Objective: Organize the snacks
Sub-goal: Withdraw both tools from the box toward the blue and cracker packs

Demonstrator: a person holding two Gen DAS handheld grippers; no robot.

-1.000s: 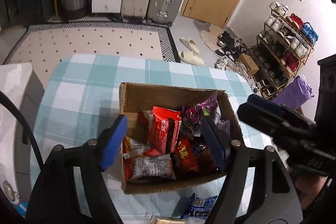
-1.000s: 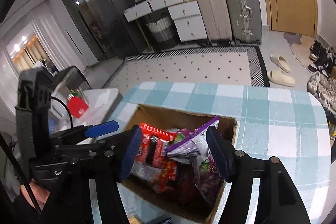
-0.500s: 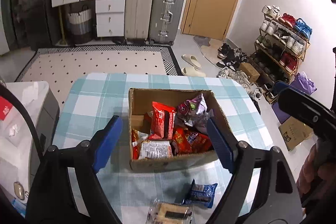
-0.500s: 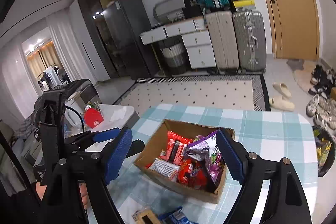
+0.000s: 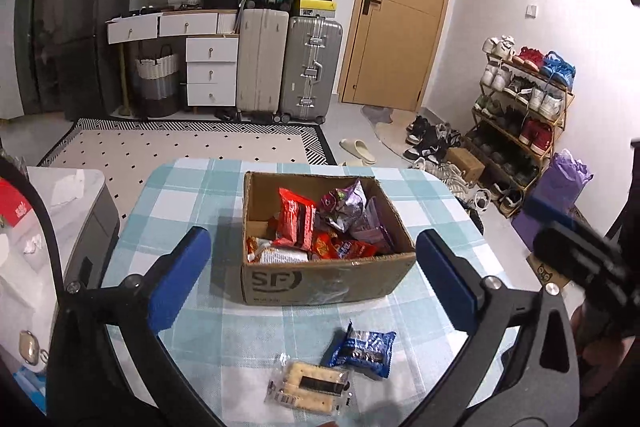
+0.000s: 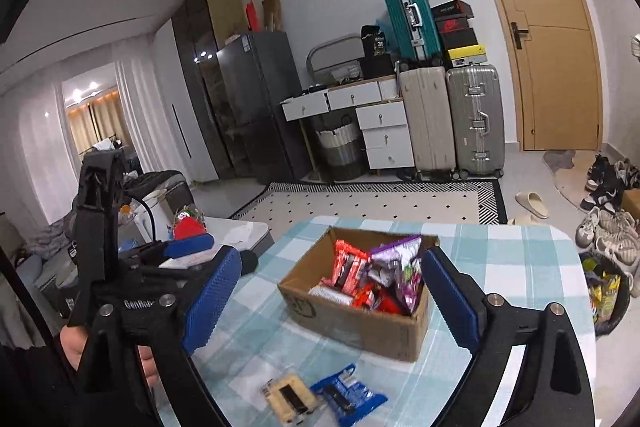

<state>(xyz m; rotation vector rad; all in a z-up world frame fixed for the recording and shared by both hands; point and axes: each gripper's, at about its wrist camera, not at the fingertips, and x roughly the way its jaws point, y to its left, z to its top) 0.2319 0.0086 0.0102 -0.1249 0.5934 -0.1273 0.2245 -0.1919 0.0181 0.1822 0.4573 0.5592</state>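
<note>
A brown cardboard box [image 5: 320, 279] [image 6: 360, 323] stands on the checked table, holding several snack packets: red ones [image 5: 296, 219], purple ones [image 5: 348, 207] and others. In front of it lie a blue snack packet [image 5: 362, 349] [image 6: 348, 397] and a clear packet of crackers [image 5: 310, 383] [image 6: 288, 397]. My left gripper [image 5: 314, 281] is open and empty, held above and in front of the box. My right gripper [image 6: 330, 301] is open and empty, to the box's right front. The left gripper's body [image 6: 104, 267] shows in the right wrist view.
The table [image 5: 180, 195] has a teal and white checked cloth. A white side cabinet [image 5: 60, 219] stands to its left. Suitcases [image 5: 288, 67], drawers [image 5: 212, 75], a door and a shoe rack [image 5: 520, 107] line the room behind.
Both grippers have pulled back and up from the box. The box now looks smaller, and the blue packet and cracker packet in front of it have come fully into view.
</note>
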